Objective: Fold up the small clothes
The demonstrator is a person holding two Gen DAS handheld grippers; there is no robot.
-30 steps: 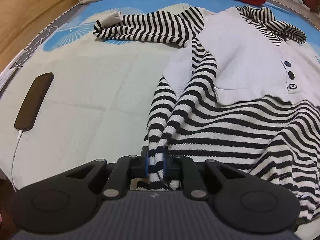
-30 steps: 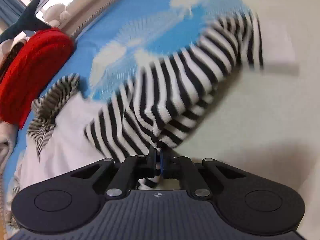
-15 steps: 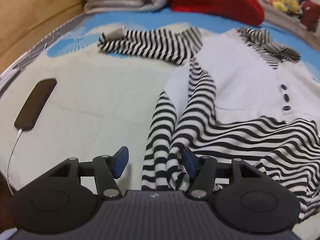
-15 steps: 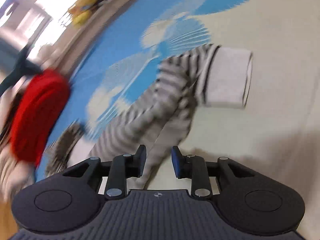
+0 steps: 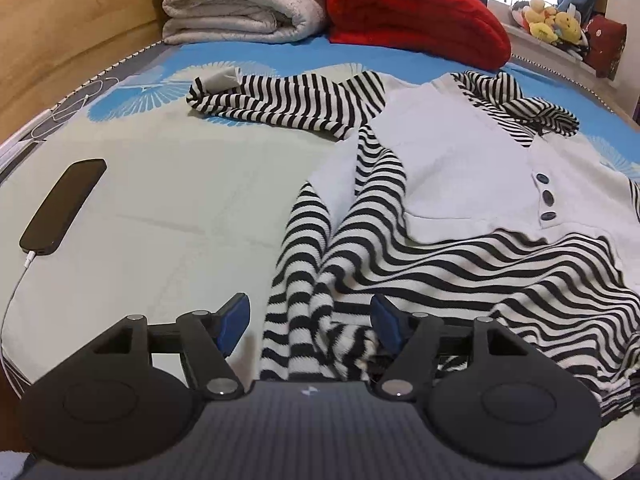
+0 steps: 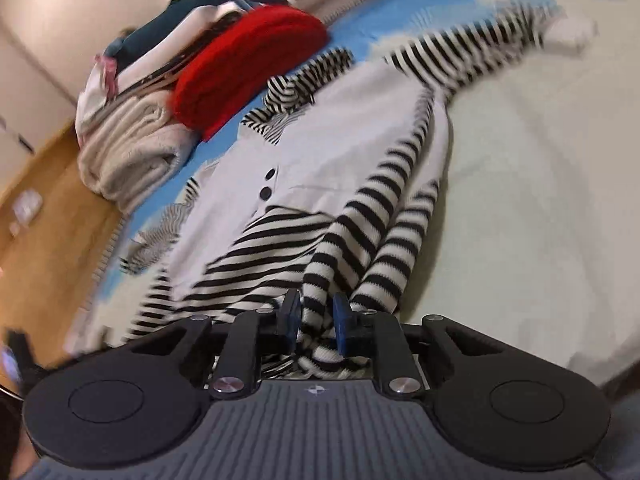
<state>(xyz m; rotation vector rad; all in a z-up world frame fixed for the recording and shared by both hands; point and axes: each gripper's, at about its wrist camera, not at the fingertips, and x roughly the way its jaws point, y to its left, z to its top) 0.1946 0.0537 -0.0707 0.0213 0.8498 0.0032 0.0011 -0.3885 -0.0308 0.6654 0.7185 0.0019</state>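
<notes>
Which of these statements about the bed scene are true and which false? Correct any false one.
1. The left gripper stands open around a striped fold. True.
2. The phone lies on the striped top. False: it lies apart, on the bare bedcover.
3. The red blanket lies beside white folded blankets. True.
4. The top's buttons are red. False: dark.

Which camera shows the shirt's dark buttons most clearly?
The left wrist view: all three buttons sit sharp on the white placket of the striped top. The right wrist view is motion-blurred and shows only two buttons.
</notes>
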